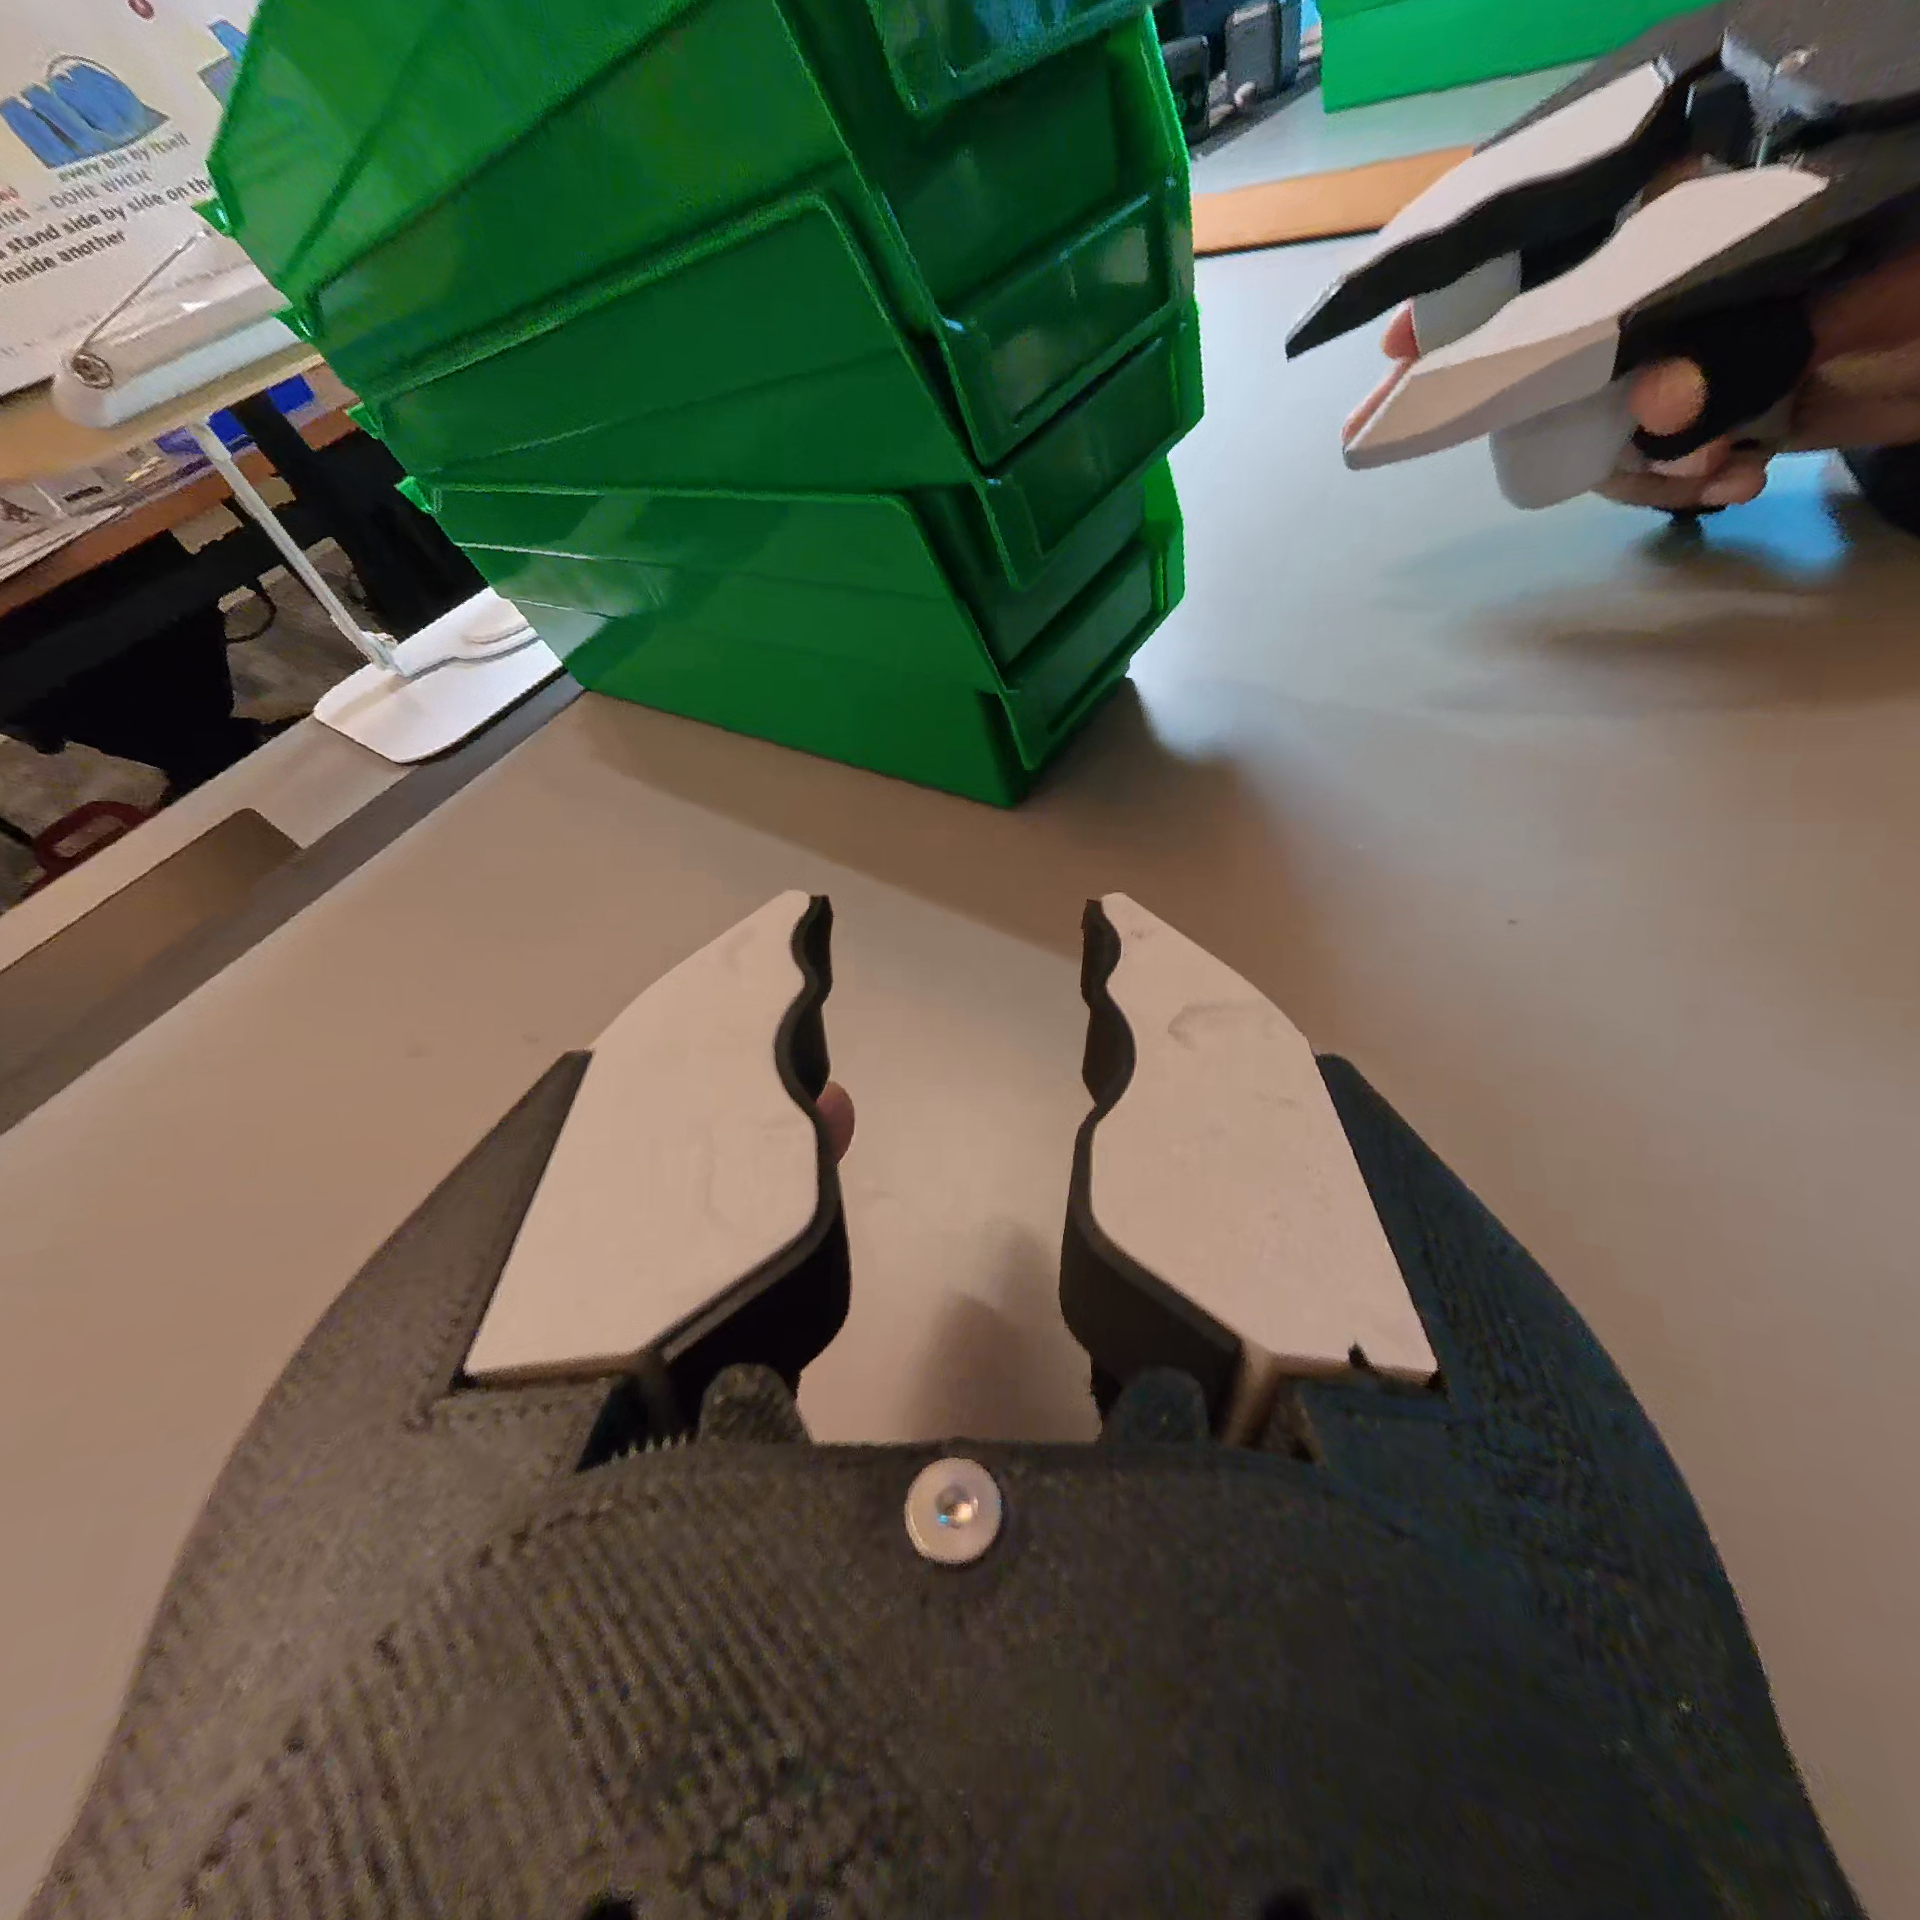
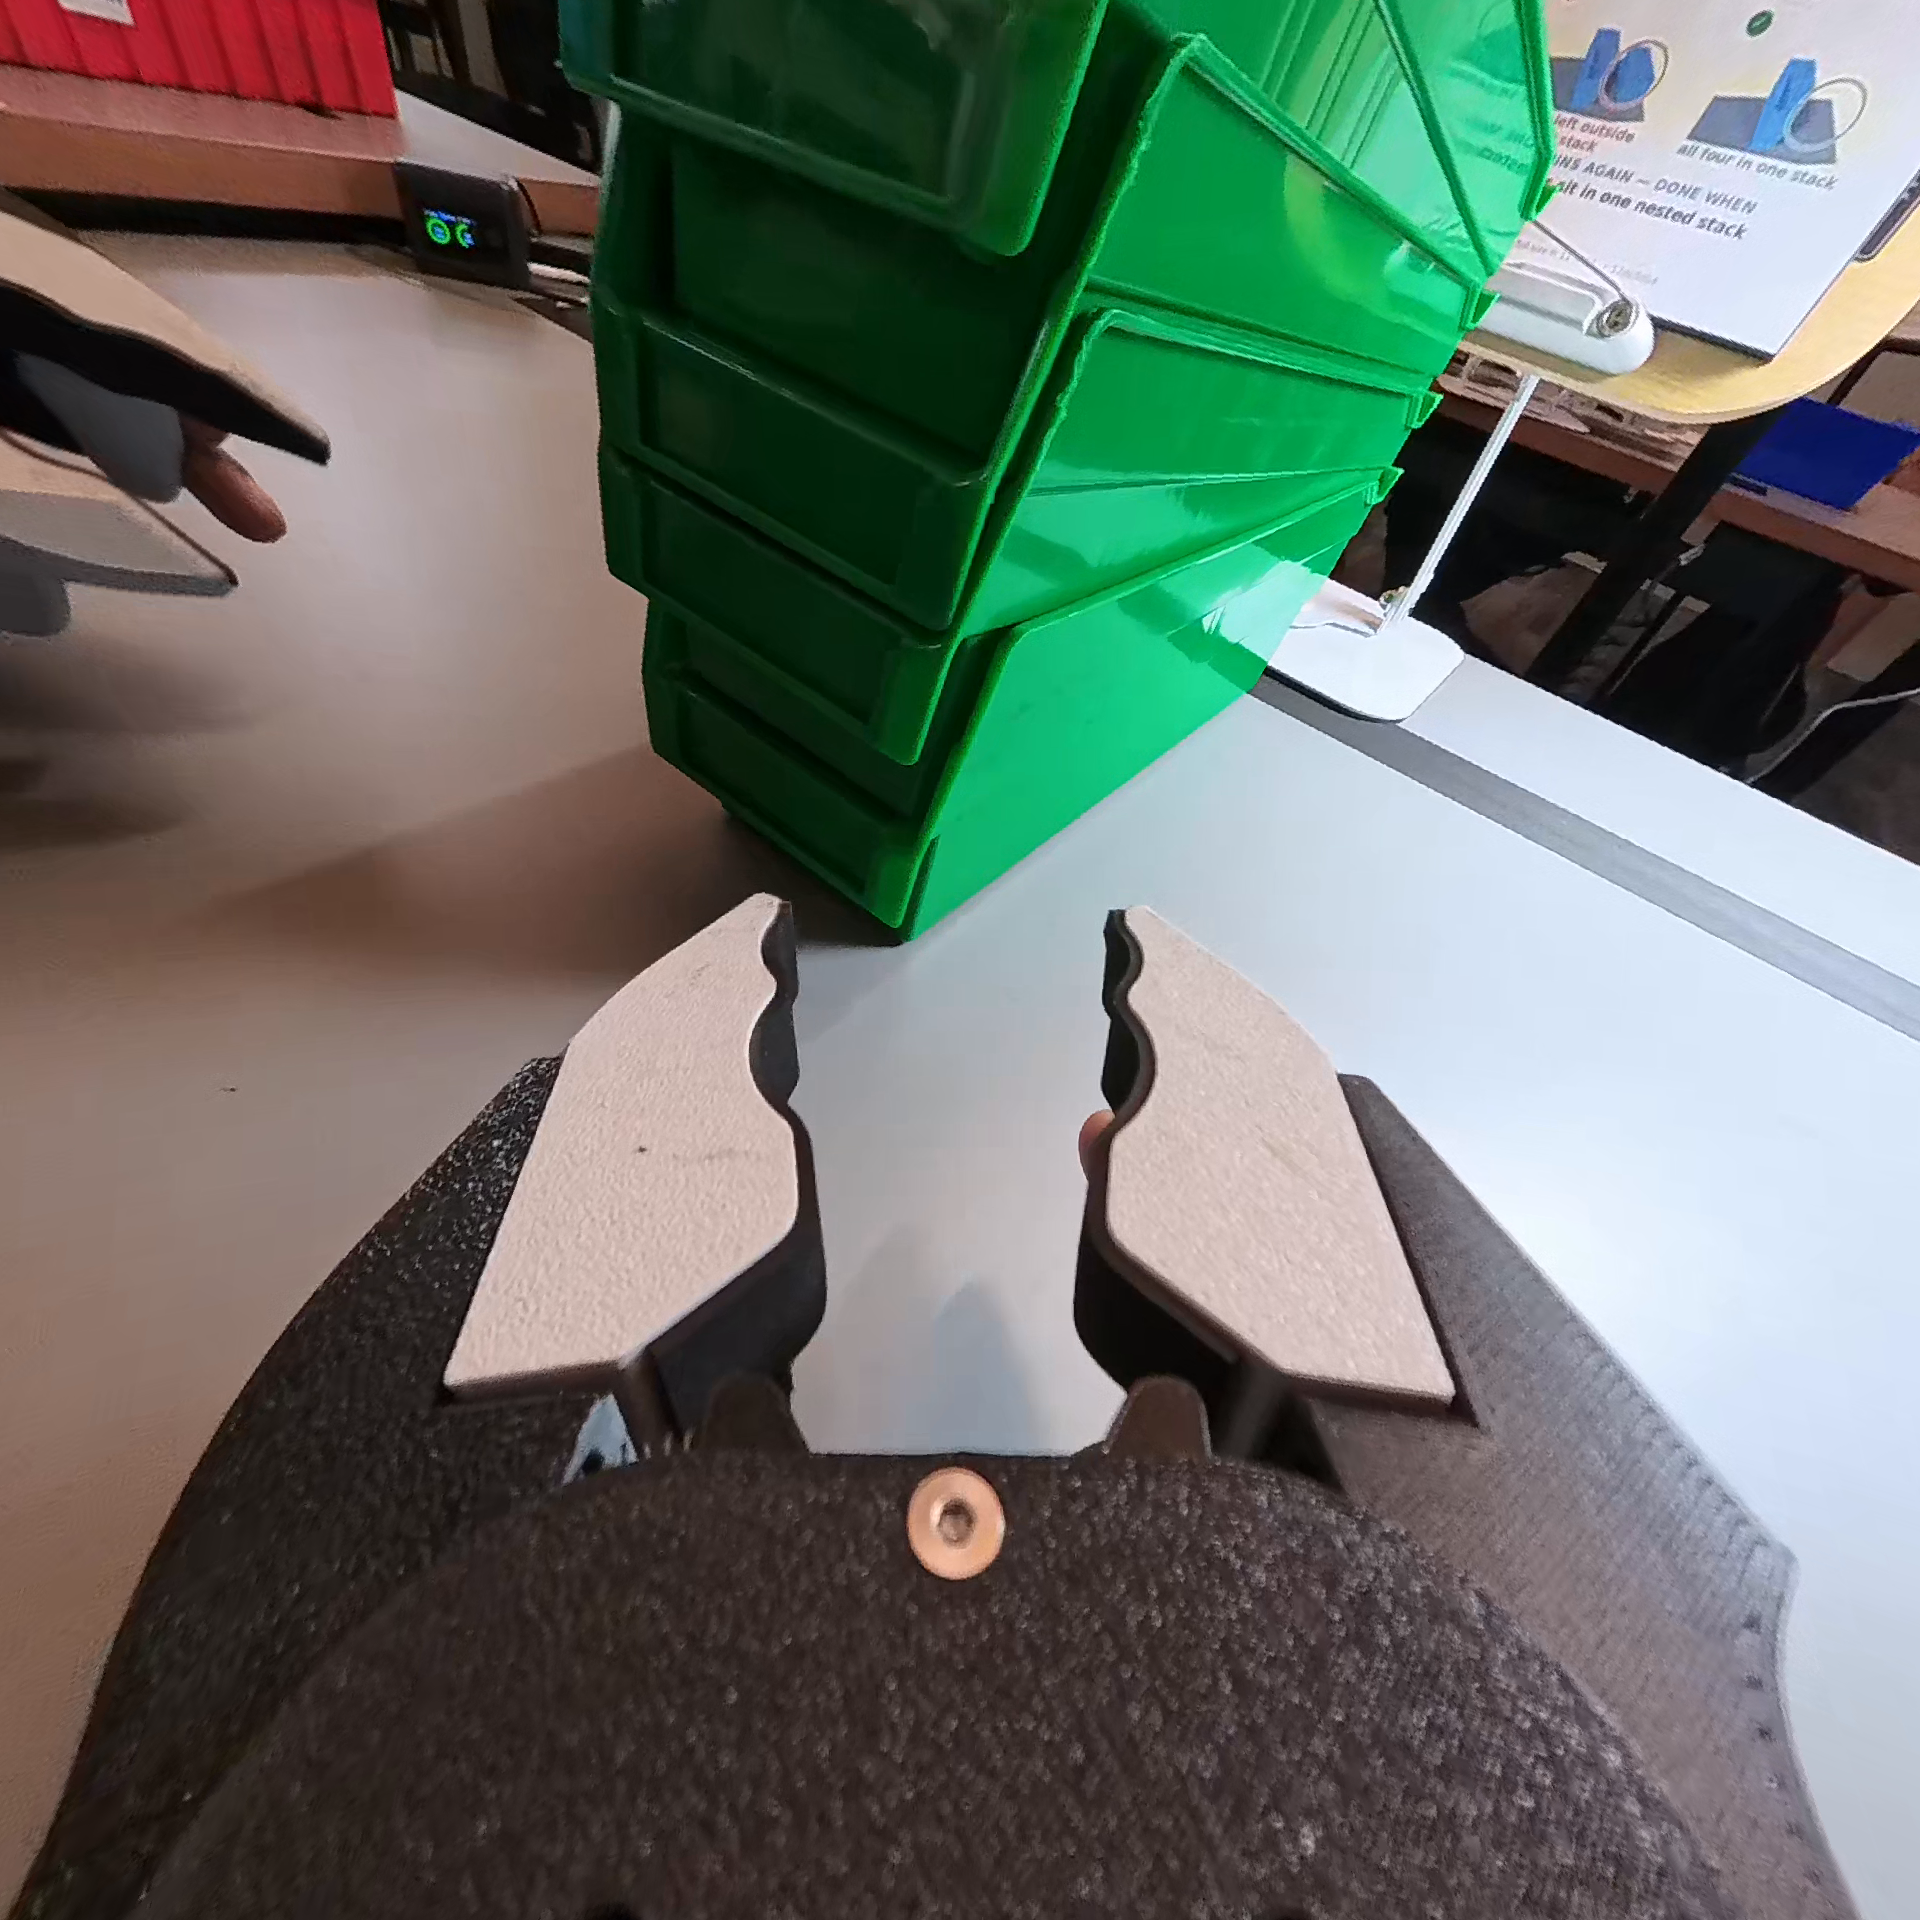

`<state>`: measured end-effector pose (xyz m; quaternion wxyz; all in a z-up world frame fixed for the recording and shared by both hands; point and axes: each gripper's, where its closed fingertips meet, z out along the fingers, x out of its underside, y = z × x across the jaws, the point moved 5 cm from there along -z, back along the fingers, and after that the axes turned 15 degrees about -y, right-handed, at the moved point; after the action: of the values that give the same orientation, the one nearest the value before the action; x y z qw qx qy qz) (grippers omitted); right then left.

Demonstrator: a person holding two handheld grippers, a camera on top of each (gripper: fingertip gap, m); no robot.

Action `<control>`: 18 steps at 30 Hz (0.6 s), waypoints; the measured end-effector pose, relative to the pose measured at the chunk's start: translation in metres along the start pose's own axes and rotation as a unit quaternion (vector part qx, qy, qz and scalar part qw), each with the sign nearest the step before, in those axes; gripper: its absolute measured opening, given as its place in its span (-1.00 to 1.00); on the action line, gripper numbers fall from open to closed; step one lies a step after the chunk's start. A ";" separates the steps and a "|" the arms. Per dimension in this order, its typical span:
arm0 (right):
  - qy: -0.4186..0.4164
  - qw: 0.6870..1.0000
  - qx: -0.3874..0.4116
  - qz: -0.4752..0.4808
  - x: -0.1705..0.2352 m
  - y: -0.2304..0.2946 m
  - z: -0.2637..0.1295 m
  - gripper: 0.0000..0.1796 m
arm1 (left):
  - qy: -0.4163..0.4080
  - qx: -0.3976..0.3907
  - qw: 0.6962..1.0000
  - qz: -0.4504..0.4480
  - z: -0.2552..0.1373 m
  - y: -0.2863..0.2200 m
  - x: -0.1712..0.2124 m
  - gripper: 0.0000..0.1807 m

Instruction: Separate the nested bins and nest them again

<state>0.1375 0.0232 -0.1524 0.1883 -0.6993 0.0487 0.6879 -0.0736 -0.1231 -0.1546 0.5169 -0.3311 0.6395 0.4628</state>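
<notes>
A tall stack of several nested green plastic bins [image 1: 748, 416] stands on the grey table [image 1: 1455, 831]; it also shows in the right wrist view [image 2: 987, 468]. My left gripper [image 1: 956, 914] is open and empty, low over the table a short way in front of the stack. My right gripper [image 2: 951, 920] is open and empty, close to the stack's bottom corner. The right gripper also shows at the upper right of the left wrist view [image 1: 1340, 384], apart from the stack. The left gripper shows at the left edge of the right wrist view [image 2: 260, 499].
A white desk lamp [image 1: 436, 675] stands on the table's far edge behind the stack, also seen in the right wrist view [image 2: 1382, 665]. An instruction poster [image 2: 1714, 177] stands behind it. A small black device with a lit screen [image 2: 457, 229] sits at the far left. Desks lie beyond.
</notes>
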 end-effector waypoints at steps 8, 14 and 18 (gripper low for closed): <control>0.000 1.000 0.004 -0.010 0.000 0.002 0.000 -0.37 | -0.024 0.068 0.997 0.038 0.023 -0.016 -0.057 -0.53; 0.003 1.000 0.004 -0.013 0.000 0.002 -0.002 -0.37 | 0.004 0.115 0.985 0.126 0.060 -0.025 -0.120 -0.52; 0.005 1.000 -0.001 -0.015 0.000 0.003 -0.004 -0.37 | 0.084 0.108 0.968 0.210 0.089 -0.026 -0.139 -0.45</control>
<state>0.1402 0.0190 -0.1531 0.1976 -0.7034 0.0382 0.6817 0.0158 -0.0569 -0.0303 0.3855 -0.1691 0.7818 0.4599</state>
